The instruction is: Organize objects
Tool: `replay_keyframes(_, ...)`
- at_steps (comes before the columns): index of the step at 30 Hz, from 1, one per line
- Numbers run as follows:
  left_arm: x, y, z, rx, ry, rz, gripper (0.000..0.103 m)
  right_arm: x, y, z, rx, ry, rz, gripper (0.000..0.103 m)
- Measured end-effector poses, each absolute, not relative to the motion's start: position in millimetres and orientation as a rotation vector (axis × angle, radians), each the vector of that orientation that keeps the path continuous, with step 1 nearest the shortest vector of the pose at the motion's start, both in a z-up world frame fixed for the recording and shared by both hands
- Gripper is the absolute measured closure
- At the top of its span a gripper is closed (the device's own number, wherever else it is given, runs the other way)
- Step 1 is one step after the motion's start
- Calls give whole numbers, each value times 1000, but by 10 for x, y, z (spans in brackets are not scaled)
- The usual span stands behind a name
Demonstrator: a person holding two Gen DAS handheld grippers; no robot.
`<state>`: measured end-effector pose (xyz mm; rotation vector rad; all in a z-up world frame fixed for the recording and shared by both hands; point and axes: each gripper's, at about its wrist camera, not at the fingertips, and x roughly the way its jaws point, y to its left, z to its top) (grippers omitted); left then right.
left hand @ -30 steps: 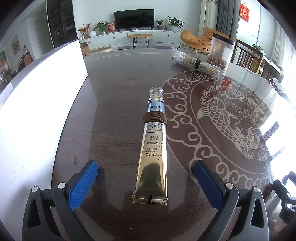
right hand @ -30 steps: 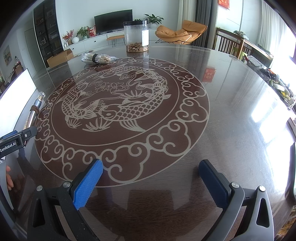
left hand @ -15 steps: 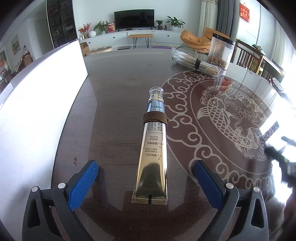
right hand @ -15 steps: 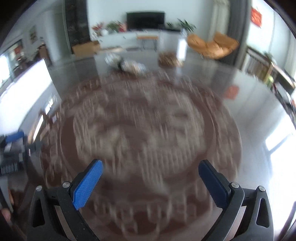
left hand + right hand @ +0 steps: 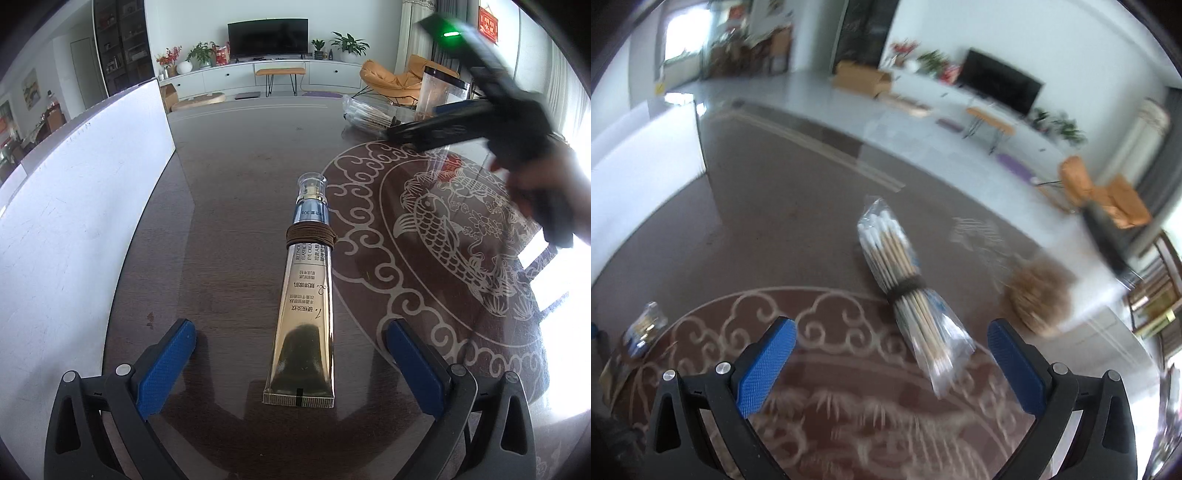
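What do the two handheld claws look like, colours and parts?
Both match: the left claw and right claw each have a black plastic frame with triangular cut-outs, silver round pivot bolts, and two flat fingers faced with textured blue pads. No cables or sleeves show.

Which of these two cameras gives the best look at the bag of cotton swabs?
The right wrist view: the bag of cotton swabs lies centred just ahead of the open right claw, banded at its middle. The left wrist view shows it only small, far across the table and partly hidden.
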<state>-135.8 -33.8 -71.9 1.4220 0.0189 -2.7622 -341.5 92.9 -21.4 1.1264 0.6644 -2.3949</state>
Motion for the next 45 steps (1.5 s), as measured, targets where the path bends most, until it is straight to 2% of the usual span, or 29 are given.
replay_keyframes(4,-1358,-337,-719,1422,19,-2762,0,-3762,837,-436,1259,604,-2319,2)
replay_keyframes(5,-1357,-336,-718,1422,19,-2762,0,-3798,849,-429,1271,543,-2319,18)
replay_keyframes(6,-1356,-336,-718,1422,19,-2762,0,-3815,860,-419,1282,500,-2335,44)
replay_keyframes(7,-1355,-336,-716,1422,19,-2762,0,-3803,885,-400,1283,450,-2343,61)
replay_keyframes(8,-1354,-335,-714,1422,19,-2762,0,-3783,913,-398,1298,399,-2336,69)
replay_keyframes(12,-1350,-337,-709,1422,20,-2762,0,-3351,1074,-376,1336,366,-2383,71)
replay_keyframes(22,-1350,-338,-709,1422,20,-2762,0,-1099,1908,-370,1371,61,-2727,68)
replay_keyframes(23,-1350,-338,-708,1422,20,-2762,0,-935,1930,-380,1353,43,-2754,57)
replay_keyframes(24,-1350,-338,-710,1422,20,-2762,0,-827,1932,-388,1340,39,-2774,30)
replay_keyframes(26,-1351,-338,-707,1422,20,-2762,0,-726,1942,-398,1353,13,-2779,13)
replay_keyframes(36,-1347,-333,-706,1422,20,-2761,0,-576,2058,-373,1387,-39,-2793,9)
replay_keyframes(45,-1346,-334,-707,1422,20,-2761,0,-586,1923,-438,1417,47,-2758,1)
